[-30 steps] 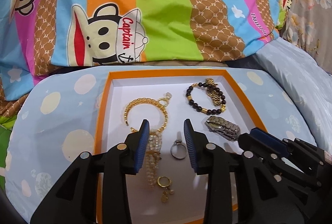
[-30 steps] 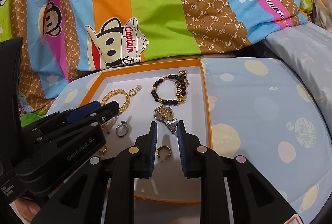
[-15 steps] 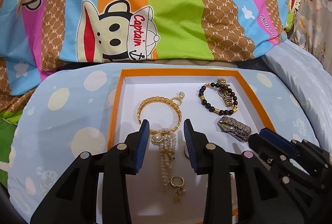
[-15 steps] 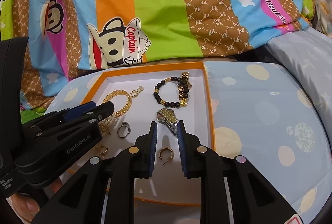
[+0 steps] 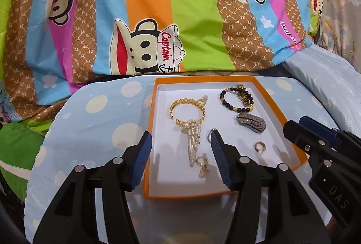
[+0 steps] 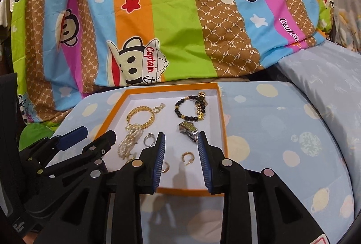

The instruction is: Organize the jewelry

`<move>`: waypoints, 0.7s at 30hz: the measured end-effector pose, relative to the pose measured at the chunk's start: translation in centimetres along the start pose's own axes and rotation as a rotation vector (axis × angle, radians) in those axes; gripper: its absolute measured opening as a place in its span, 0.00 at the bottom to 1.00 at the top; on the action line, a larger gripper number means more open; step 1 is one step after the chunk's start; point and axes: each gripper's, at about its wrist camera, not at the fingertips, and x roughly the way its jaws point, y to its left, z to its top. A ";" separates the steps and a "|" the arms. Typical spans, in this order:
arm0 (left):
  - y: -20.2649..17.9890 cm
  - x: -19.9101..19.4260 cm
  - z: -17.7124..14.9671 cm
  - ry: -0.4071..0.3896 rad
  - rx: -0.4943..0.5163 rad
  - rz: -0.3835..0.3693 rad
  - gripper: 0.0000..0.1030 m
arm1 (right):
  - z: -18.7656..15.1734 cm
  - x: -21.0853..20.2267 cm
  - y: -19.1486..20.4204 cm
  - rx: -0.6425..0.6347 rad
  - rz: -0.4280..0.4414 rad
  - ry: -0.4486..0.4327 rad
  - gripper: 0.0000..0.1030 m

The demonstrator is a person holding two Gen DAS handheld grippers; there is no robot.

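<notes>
Grippers are angling downward toward a shallow orange-rimmed box (image 5: 150,131) with a white floor, lying on a pale blue spotted cloth (image 5: 94,131). The left gripper (image 5: 180,154) is spreading its jaws, its ribbed blue pads (image 5: 141,159) clear of everything; a strand of small pearls (image 5: 193,138) and a gold hoop earring with a dangling charm (image 5: 202,165) are lying between the jaws, untouched. A silver ring (image 6: 149,139) is peeking out beside the right-hand pad. Beyond the jaws, a twisted gold chain bangle (image 5: 187,109) is curving into an open loop. The right gripper (image 6: 181,157) is also widening its jaws, grasping nothing; a small gold hoop (image 6: 186,157) is resting on the box floor between the pads, and a second gold hoop (image 6: 165,167) is showing just beside the left-hand pad. A folded metal-link watch (image 6: 189,131) is sitting just ahead of the right-hand pad. Farther ahead, a bracelet of round dark beads (image 6: 189,107) with gold spacers is lying near the far wall. A striped cartoon-monkey blanket (image 6: 180,18) is filling the background.
</notes>
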 end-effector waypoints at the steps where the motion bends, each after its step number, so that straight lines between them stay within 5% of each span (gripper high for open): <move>1: 0.0 -0.4 -0.3 -0.005 -0.003 0.003 0.54 | -0.2 -0.3 0.1 0.001 -0.001 -0.004 0.33; 3: 0.0 -1.0 -0.8 -0.012 -0.009 0.014 0.56 | -0.8 -0.8 0.5 0.005 -0.010 -0.018 0.42; 15: 0.6 -1.5 -2.6 -0.096 -0.044 0.122 0.71 | -2.7 -1.3 2.0 -0.093 -0.152 -0.121 0.51; 21: 0.6 -1.3 -3.1 -0.087 -0.042 0.122 0.77 | -3.1 -1.2 0.6 -0.028 -0.141 -0.098 0.63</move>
